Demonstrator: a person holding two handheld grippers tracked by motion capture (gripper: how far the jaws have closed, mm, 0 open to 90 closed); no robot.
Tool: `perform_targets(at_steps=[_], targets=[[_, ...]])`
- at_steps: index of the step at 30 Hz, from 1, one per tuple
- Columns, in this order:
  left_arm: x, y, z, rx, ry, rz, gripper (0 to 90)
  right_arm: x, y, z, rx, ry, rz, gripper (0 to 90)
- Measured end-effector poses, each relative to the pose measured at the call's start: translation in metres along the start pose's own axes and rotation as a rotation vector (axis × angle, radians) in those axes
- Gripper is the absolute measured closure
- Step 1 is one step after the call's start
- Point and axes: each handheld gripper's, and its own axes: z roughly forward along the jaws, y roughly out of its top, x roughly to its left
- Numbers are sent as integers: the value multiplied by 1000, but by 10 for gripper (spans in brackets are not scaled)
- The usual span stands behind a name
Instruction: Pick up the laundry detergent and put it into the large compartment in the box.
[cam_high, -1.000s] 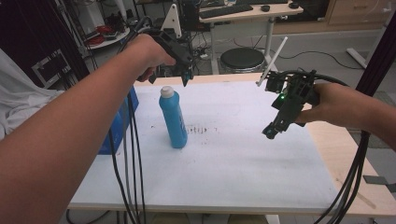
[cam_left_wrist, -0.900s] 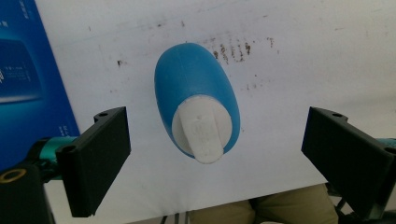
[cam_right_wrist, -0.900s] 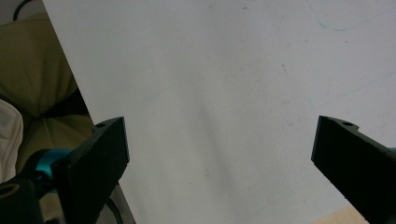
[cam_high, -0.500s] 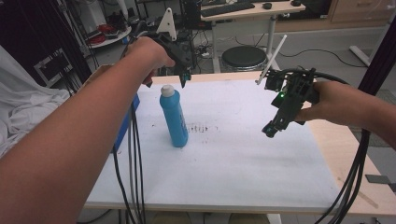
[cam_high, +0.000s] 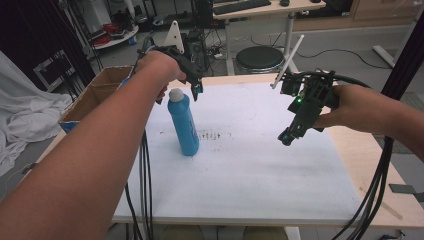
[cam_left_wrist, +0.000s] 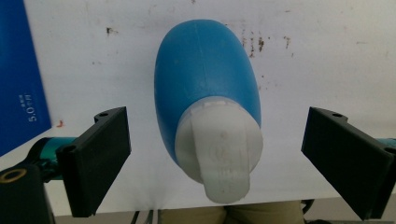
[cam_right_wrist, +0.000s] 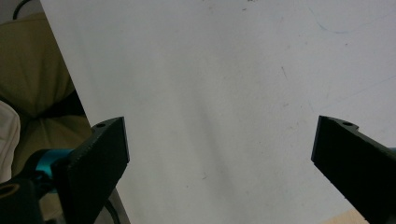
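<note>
A blue bottle (cam_high: 183, 125) with a white cap (cam_high: 175, 93) stands upright on the white table top (cam_high: 260, 160), left of centre. My left gripper (cam_high: 196, 89) hangs just above and behind the cap, pointing down, jaws open. In the left gripper view the bottle (cam_left_wrist: 205, 79) and its cap (cam_left_wrist: 219, 154) sit between the two black jaws, with clear gaps on both sides. My right gripper (cam_high: 286, 138) hovers over the right half of the table, angled down, open with nothing between its jaws; the right gripper view looks onto bare white surface (cam_right_wrist: 224, 93).
An open cardboard box (cam_high: 95, 92) with a blue side (cam_left_wrist: 18, 74) stands at the table's left edge. A smudge of dark marks (cam_high: 212, 135) lies beside the bottle. Cables (cam_high: 142, 195) hang from both grippers. A stool (cam_high: 260, 57) and a desk stand behind the table.
My left gripper has come down toward the bottle's cap. The right gripper has stayed where it was.
</note>
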Motion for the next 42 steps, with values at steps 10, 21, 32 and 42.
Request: perform_targets(at_steps=[10, 21, 32, 42], targets=[[3, -2, 20, 11, -14, -42, 81, 0, 0, 1, 6, 0, 5, 31], [4, 0, 29, 11, -12, -49, 81, -1, 0, 2, 6, 1, 1, 32], [5, 0, 31, -1, -9, -53, 134, -2, 0, 4, 2, 6, -1, 32], [5, 1, 31, -8, -3, -51, 187, -2, 1, 4, -4, 7, -5, 32]])
